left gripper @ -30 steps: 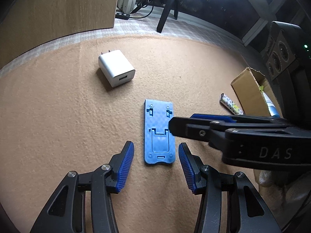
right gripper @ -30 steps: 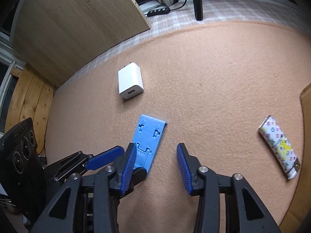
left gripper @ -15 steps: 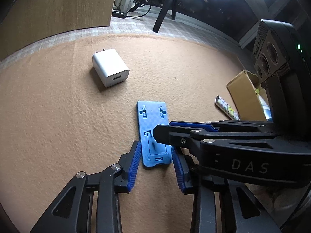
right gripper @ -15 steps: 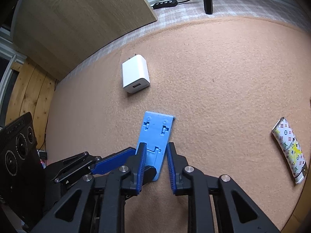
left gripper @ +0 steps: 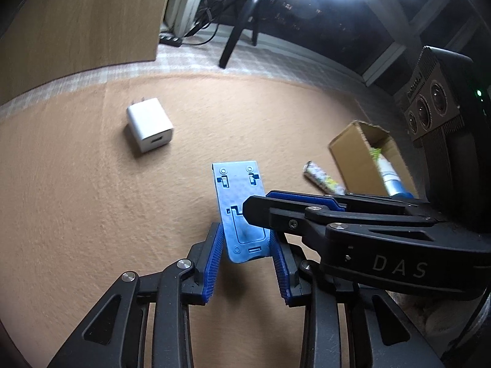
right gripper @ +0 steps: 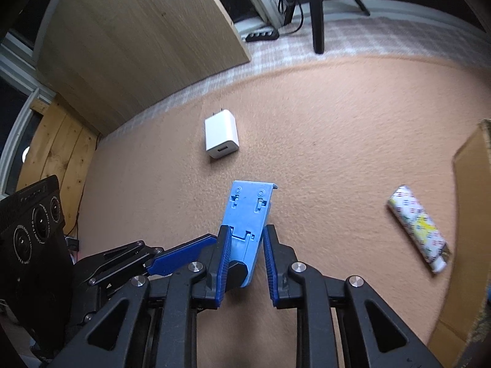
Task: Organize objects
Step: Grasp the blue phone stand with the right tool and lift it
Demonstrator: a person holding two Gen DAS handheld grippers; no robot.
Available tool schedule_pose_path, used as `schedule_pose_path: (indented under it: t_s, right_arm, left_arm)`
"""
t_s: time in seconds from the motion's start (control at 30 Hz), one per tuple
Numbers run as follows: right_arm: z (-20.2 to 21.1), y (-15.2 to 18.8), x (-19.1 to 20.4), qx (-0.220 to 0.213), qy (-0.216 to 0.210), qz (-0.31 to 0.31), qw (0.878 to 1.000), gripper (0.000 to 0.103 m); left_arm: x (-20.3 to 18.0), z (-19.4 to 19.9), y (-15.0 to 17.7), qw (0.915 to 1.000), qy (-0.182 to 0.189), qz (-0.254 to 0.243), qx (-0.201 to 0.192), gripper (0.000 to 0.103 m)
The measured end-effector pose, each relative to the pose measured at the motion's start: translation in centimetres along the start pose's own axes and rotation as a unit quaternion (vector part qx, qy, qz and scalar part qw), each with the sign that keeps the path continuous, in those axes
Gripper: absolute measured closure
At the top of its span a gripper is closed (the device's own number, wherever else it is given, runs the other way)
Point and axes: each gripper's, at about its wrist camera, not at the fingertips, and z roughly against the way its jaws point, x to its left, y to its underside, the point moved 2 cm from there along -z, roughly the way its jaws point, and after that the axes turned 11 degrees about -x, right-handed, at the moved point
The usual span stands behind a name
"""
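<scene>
A flat blue plastic phone stand (left gripper: 236, 196) (right gripper: 248, 208) with slots hangs tilted above the tan carpet, held at its near end. My left gripper (left gripper: 245, 233) is shut on its two long edges. My right gripper (right gripper: 244, 236) is shut on the same end and reaches in from the right in the left wrist view (left gripper: 260, 205). The left gripper (right gripper: 214, 263) shows low at the left in the right wrist view. A white charger (left gripper: 149, 128) (right gripper: 221, 133) lies on the carpet beyond the stand.
An open cardboard box (left gripper: 353, 156) (right gripper: 469, 214) with items inside stands to the right. A patterned tube (left gripper: 322, 179) (right gripper: 417, 227) lies beside it. A wooden panel (right gripper: 138, 46), a power strip (right gripper: 262, 33) and a tripod leg (right gripper: 317, 15) border the carpet's far side.
Both grippers closed on the blue stand, which lay flat on the carpet a second ago. They then rose with it, so the stand now hangs clear of the carpet.
</scene>
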Motion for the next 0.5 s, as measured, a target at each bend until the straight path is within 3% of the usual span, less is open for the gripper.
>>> schedule_pose_path:
  t_s: [0.5]
  right_arm:
    - [11.1,1.1,-6.2,-0.077,0.034,-0.028,0.996,0.083]
  left_arm:
    - [-12.3,0.4,-0.4,0.9957,0.060,-0.068,-0.019,0.069]
